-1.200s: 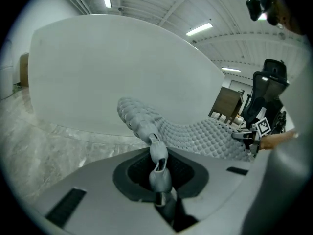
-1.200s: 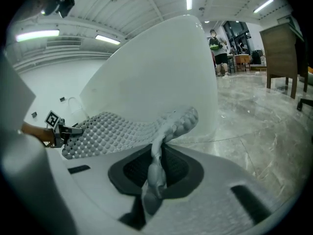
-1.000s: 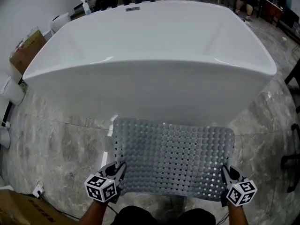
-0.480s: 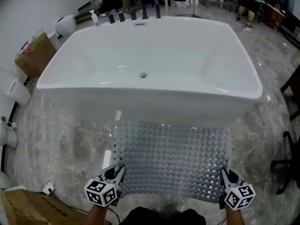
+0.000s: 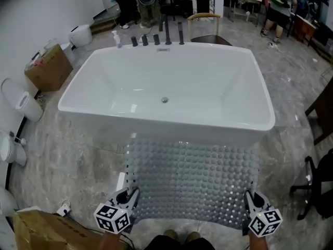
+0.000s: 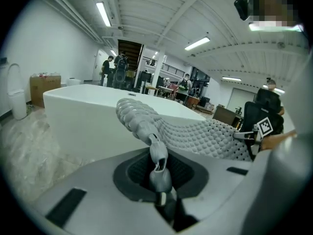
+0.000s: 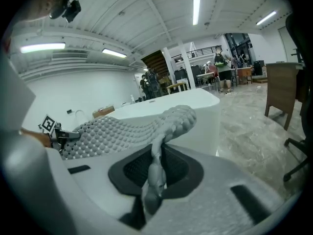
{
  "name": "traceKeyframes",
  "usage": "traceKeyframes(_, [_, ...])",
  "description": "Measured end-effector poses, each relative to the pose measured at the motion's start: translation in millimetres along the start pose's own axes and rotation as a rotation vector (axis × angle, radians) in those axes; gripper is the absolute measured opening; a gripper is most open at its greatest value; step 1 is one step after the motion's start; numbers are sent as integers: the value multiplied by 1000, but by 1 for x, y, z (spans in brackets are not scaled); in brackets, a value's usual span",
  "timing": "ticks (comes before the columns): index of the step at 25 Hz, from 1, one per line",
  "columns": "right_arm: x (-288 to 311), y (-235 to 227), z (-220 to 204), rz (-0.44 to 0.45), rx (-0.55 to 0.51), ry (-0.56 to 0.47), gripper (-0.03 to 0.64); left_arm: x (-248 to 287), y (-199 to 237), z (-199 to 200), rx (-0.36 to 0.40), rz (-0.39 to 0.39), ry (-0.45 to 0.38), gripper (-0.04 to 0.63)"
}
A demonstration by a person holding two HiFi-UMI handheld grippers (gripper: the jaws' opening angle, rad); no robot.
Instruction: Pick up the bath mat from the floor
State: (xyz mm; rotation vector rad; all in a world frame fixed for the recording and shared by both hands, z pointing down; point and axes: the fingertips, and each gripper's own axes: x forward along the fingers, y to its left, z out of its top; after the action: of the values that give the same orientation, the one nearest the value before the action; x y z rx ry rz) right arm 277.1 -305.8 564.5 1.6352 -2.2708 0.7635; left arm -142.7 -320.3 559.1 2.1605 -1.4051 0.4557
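The grey studded rubber bath mat (image 5: 192,178) is spread wide between the two tools, each holding one near corner. It reaches forward toward the white rectangular bathtub (image 5: 208,125). The left tool (image 5: 132,196) is nearly closed on the thin edge of its corner, and the right tool (image 5: 248,201) is pinched the same way on the opposite corner.

The pick-up looks well under way: the grasp is made and the lift is the step in hand. The next move calls for both tools to rise together, level and evenly spaced, so the limp mat neither sags nor pulls out of a pinch.

The head view gives the whole layout: the mat's full width, the grey marble floor (image 5: 78,155), the dark taps (image 5: 156,38) at the tub's far end and a brown cardboard box (image 5: 49,69) to the left. It cannot show whether the far edge has left the floor. The gripper views show the mat arching up from the pads to about rim height, so I judge it clear. Only these views show the grip itself.
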Motion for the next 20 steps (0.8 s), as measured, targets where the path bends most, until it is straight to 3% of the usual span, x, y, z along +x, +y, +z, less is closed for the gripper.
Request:
traceKeyframes(9, [-83,43,91,-2,-11,-63,44,-87,-32,87,12,-11,-46,44])
traceKeyframes(20, [-163,76,172,-2,-16,-149,44,-164,-69,162,40,-45,-118,44])
